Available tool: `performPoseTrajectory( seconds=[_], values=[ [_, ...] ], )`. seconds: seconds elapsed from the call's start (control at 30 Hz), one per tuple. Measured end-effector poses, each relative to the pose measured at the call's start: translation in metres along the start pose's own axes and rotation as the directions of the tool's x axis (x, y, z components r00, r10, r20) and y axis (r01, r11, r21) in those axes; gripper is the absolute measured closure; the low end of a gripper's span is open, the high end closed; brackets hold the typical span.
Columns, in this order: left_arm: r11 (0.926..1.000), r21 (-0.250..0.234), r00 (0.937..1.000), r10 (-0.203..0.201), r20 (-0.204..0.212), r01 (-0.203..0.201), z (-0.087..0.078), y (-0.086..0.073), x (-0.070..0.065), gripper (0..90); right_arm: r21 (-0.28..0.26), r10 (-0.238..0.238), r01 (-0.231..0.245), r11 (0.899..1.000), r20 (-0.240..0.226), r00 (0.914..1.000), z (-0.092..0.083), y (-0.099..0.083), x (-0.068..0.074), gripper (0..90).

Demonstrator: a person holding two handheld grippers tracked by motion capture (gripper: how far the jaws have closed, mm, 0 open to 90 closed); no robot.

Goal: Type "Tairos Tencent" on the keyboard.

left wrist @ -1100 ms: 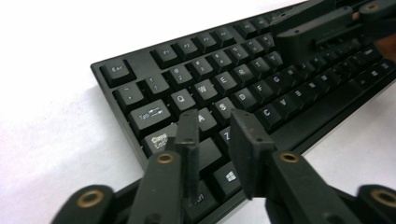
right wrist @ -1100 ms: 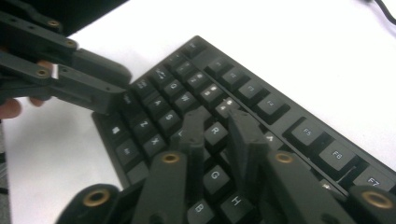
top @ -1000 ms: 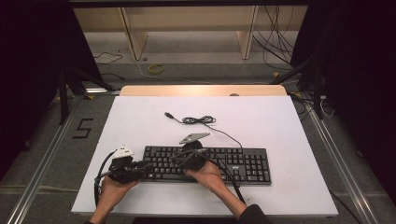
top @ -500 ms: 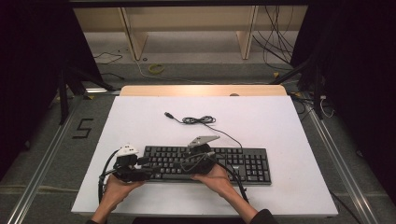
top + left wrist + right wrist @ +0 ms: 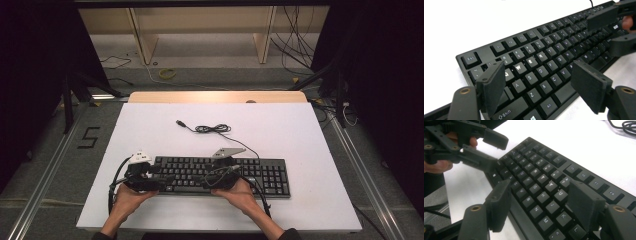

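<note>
A black keyboard (image 5: 265, 175) lies flat on the white table top (image 5: 300, 130), near the front edge. Its cable (image 5: 212, 129) coils behind it and ends in a loose plug (image 5: 180, 122). My left gripper (image 5: 159, 180) is at the keyboard's left front corner, open. In the left gripper view, the gripper (image 5: 541, 87) has its pads spread over the letter keys (image 5: 534, 62), pressing nothing. My right gripper (image 5: 209, 179) is open at the middle of the front edge. Seen in its own view, it (image 5: 541, 205) has keys (image 5: 541, 180) between its pads. Both pairs of jaws have just been opening.
The opposite gripper shows far off in each gripper view: the right gripper (image 5: 609, 17), the left gripper (image 5: 474, 142). A wooden strip (image 5: 215, 96) borders the table's far edge. Metal rails (image 5: 45, 170) run along both sides, with floor cables (image 5: 300, 50) beyond.
The right hand has slid a little to the right along the keyboard's front edge. The keyboard and the left hand have stayed where they were.
</note>
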State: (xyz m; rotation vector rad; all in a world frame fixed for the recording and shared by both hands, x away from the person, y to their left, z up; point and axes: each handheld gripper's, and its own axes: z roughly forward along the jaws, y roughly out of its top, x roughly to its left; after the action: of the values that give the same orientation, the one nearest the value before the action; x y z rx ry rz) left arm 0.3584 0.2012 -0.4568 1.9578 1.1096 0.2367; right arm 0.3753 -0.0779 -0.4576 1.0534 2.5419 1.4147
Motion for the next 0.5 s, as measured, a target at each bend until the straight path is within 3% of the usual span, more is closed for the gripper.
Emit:
performPoseTrajectory(
  seconds=[0.27, 0.5],
  values=[
    [0.9997, -0.017, 0.9998, -0.019, -0.008, 0.019, 0.001, 0.009, 0.005, 37.0, -0.021, -0.012, 0.012, 1.0, 0.001, 0.9999, -0.008, -0.005, -0.001, 35.4],
    [1.0, 0.005, 1.0, 0.0, -0.003, 0.0, 0.009, 0.013, 0.005, 58.7, -0.023, -0.011, 0.011, 1.0, 0.006, 0.9999, -0.014, -0.009, -0.003, 35.9]
  ],
)
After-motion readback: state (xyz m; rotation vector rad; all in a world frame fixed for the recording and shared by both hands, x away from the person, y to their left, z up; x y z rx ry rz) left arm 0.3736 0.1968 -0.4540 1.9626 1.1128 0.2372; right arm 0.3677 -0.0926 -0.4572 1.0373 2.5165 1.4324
